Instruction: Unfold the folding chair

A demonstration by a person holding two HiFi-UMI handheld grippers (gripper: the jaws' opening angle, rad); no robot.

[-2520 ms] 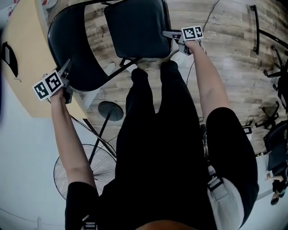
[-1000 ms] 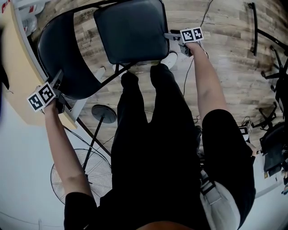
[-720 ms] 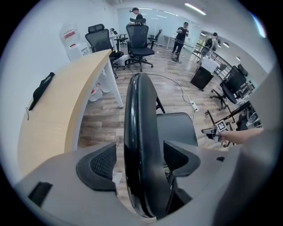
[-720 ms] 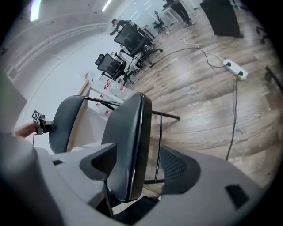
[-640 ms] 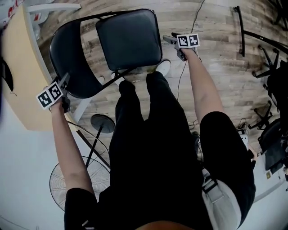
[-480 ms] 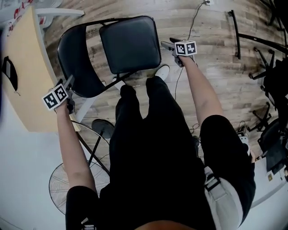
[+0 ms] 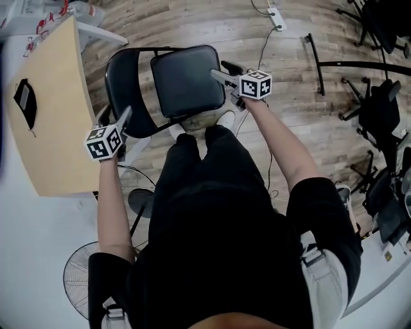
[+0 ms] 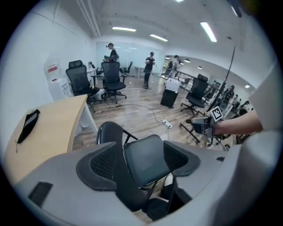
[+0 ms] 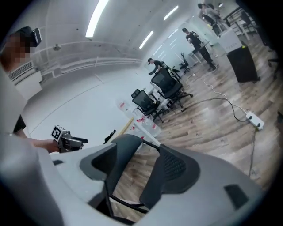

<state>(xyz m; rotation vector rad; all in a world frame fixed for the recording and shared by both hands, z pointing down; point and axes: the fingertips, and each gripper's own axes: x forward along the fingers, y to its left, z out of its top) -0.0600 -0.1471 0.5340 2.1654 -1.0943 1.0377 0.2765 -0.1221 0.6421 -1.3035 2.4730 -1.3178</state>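
1. The folding chair point(image 7: 186, 80) stands unfolded on the wood floor point(image 7: 302, 83), at 12 o'clock from the person in the head view. Its seat point(image 7: 189, 77) lies flat, and the backrest point(image 7: 125, 90) is at 9 o'clock of it.
2. The left gripper point(image 7: 124, 117) is at 8 o'clock of the chair, near the backrest edge. Its jaws have just been opening and are now spread wide with nothing gripped. The seat only shows through the gap, farther off.
3. The right gripper point(image 7: 223, 72) is at 3 o'clock of the seat, near its edge. Its jaws are apart and empty, and the backrest and frame show beyond the gap.
4. The desk point(image 7: 51, 109) is at 9 o'clock of the chair, with a black item point(image 7: 26, 103) on it.
5. A fan point(image 7: 77, 276) is on the floor at 7 o'clock, a power strip point(image 7: 276, 16) at 1 o'clock and office chairs point(image 7: 379, 109) at 3 o'clock.
6. A white shoe point(image 7: 226, 119) sits just beside the chair's front.
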